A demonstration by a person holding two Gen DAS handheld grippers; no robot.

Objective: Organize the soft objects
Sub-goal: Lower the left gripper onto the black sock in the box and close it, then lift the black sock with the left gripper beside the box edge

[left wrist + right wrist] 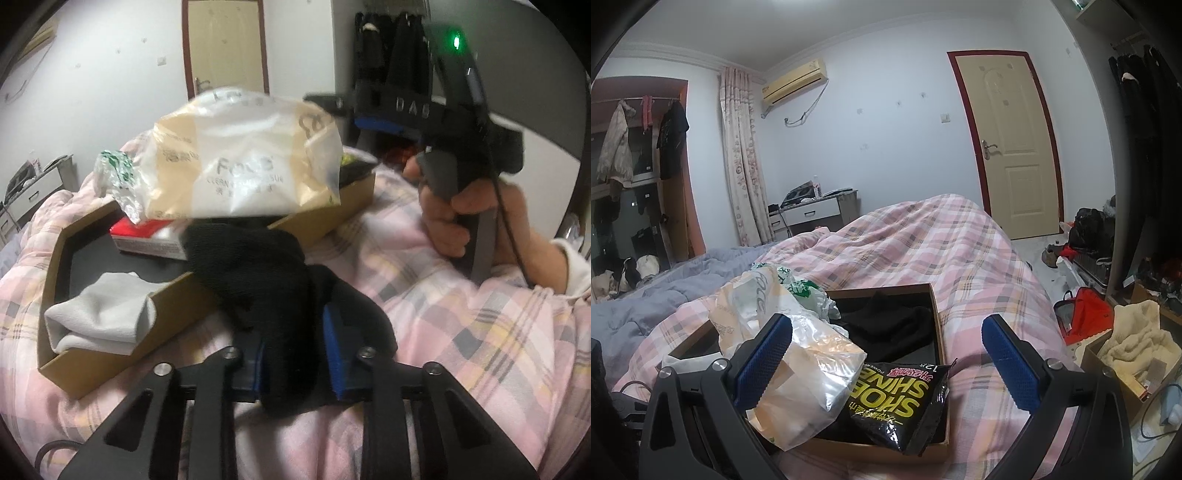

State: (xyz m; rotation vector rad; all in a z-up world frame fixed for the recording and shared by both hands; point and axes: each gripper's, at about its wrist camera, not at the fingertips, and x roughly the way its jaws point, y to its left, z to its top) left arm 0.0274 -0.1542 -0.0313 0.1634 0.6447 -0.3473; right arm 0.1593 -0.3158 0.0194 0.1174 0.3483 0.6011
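In the left wrist view, a black knitted sock is grasped by the left gripper; the blue pads are pressed on its lower part, and the cloth bulges out above and below them. The upper end of the sock reaches over the near wall of a brown cardboard box that lies on a pink checked blanket. In the near corner of the box a folded grey cloth is seen, and farther inside a red and white packet is partly hidden. A cream tissue pack is raised above the box, with a crumpled green and white wrapper beside it. At the right, the right gripper is held by a hand above the blanket.

In the right wrist view, the fingers of the right gripper are spread wide apart and nothing is gripped between them. The tissue pack leans against the left blue pad. Inside the box a black garment is laid, and a black "SHOE SHINE" sachet rests over the near edge. The blanket extends behind.
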